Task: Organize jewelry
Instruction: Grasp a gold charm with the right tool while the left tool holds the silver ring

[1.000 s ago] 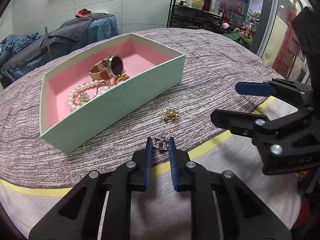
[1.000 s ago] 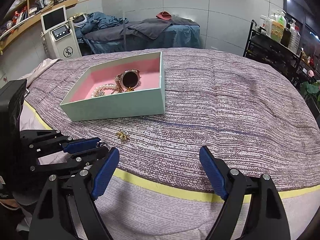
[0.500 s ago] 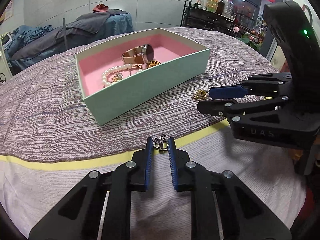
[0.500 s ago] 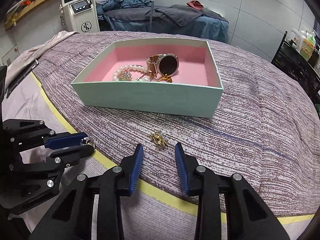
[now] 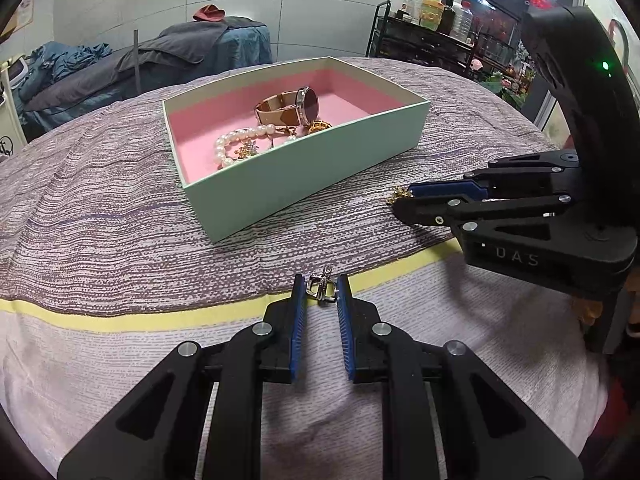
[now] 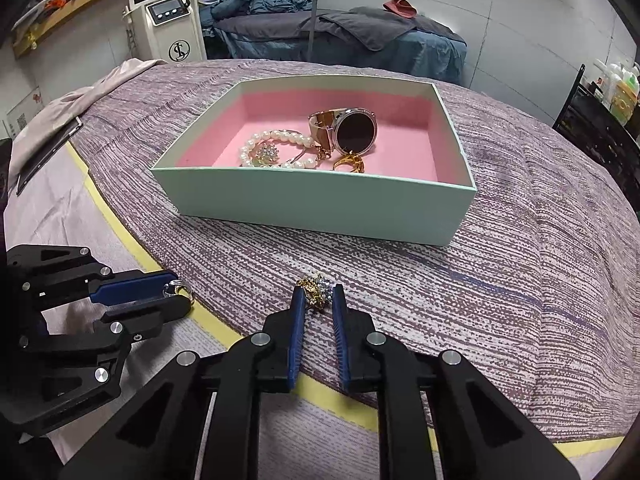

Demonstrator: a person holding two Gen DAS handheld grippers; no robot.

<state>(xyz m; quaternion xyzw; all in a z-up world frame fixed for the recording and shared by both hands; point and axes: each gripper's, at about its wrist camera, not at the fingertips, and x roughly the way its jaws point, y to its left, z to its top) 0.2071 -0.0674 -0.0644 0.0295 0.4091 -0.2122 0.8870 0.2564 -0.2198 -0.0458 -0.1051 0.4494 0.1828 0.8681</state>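
Note:
A mint box with a pink lining [image 5: 304, 176] [image 6: 312, 200] sits on the purple striped cloth. It holds a rose-gold watch [image 5: 296, 108] [image 6: 344, 130], a pearl bracelet [image 5: 236, 142] [image 6: 276, 146] and small gold pieces. My left gripper [image 5: 321, 288] [image 6: 176, 292] is shut on a small silver ring [image 5: 321, 286] [image 6: 176, 289] above the yellow stripe. My right gripper [image 6: 317, 294] [image 5: 400, 198] is shut on a gold and silver brooch [image 6: 316, 293] [image 5: 398, 193] on the cloth in front of the box.
A yellow stripe [image 5: 160, 316] [image 6: 120, 224] crosses the cloth near me. A massage bed with blue covers [image 6: 360, 36] and a white machine [image 6: 168, 24] stand behind. A black shelf with bottles [image 5: 432, 36] is at the back right.
My right gripper moved forward and closed from wide open onto the brooch. My left gripper kept its hold on the ring and swung so the box sits more central.

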